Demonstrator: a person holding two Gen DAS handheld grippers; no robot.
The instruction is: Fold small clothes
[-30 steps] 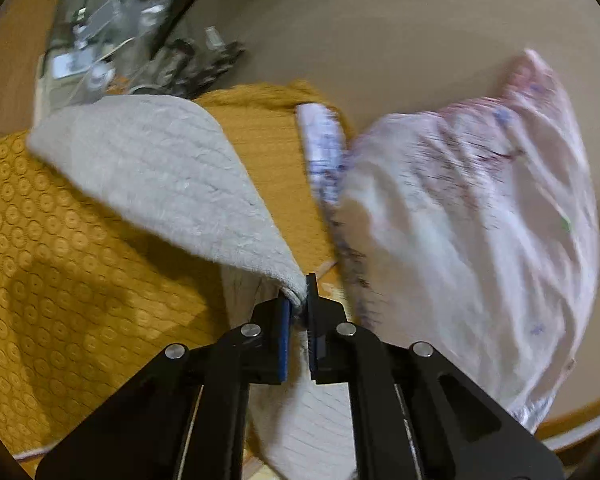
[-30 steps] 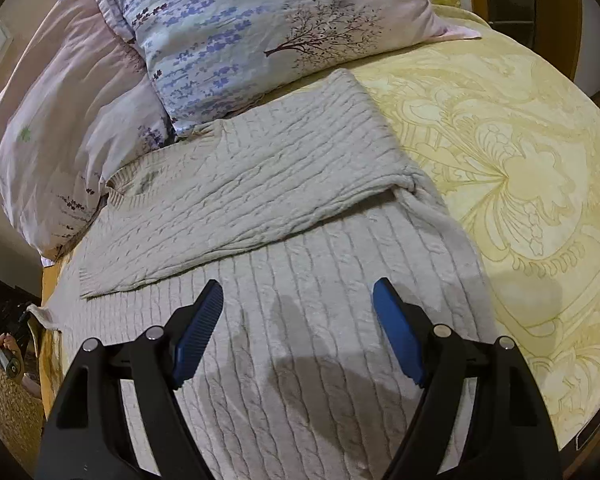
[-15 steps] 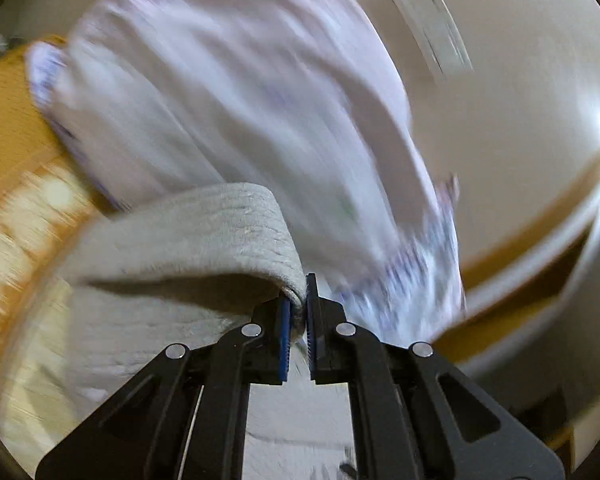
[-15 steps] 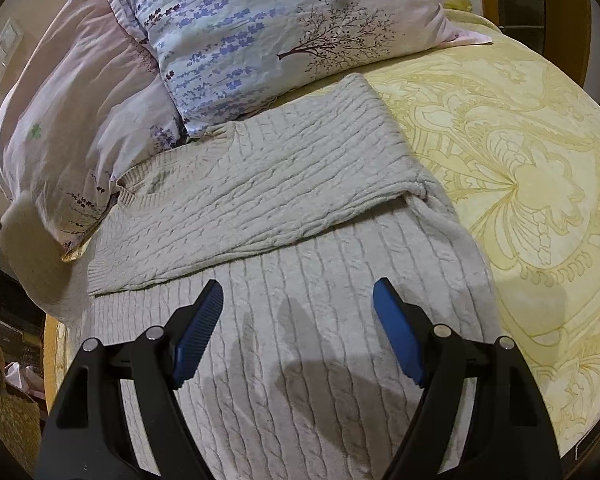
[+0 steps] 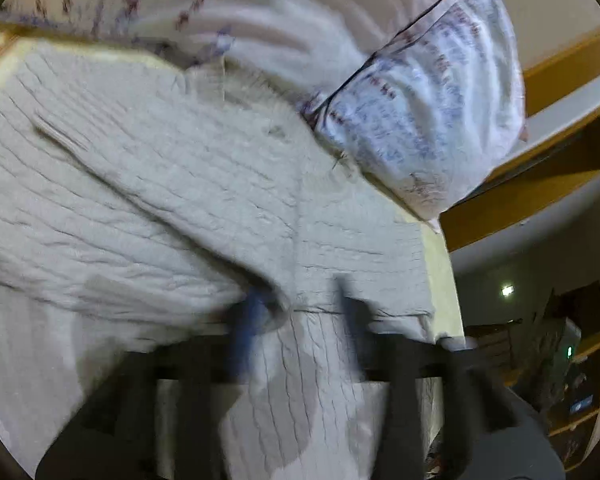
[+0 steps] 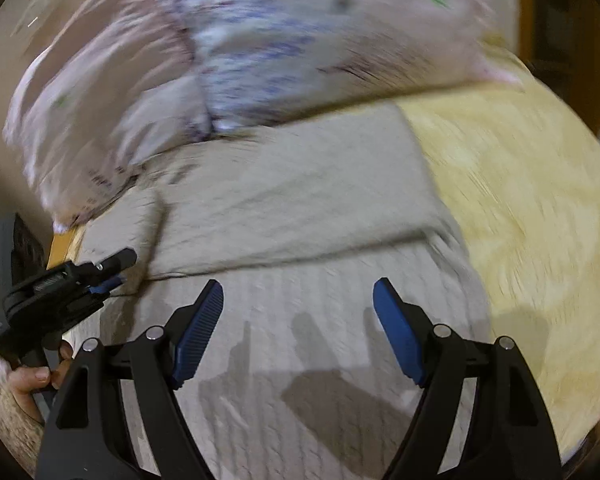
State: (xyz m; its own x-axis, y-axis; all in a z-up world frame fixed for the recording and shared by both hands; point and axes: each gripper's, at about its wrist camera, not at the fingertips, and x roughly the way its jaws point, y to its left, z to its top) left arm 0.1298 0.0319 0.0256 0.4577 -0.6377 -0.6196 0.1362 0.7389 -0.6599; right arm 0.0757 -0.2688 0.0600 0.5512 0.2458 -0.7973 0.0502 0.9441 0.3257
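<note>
A beige cable-knit sweater (image 6: 300, 200) lies on the bed, both sleeves folded across its body. In the left wrist view the sweater (image 5: 160, 208) fills the lower left, motion-blurred. My left gripper (image 5: 300, 320) is open, its jaws apart just above the knit, with the folded sleeve end by the left finger. It also shows in the right wrist view (image 6: 112, 270), at the sweater's left edge. My right gripper (image 6: 298, 320) is wide open and empty above the sweater's lower body.
Two floral pillows (image 6: 260, 48) lie at the head of the bed, touching the sweater's collar. The yellow patterned bedspread (image 6: 520, 200) stretches to the right. A wooden bed frame (image 5: 540, 184) and dark shelves (image 5: 560, 360) lie past the bed's edge.
My left gripper carried the sleeve across onto the sweater's body, then opened and let it go. My right gripper stayed open and shifted slightly over the sweater.
</note>
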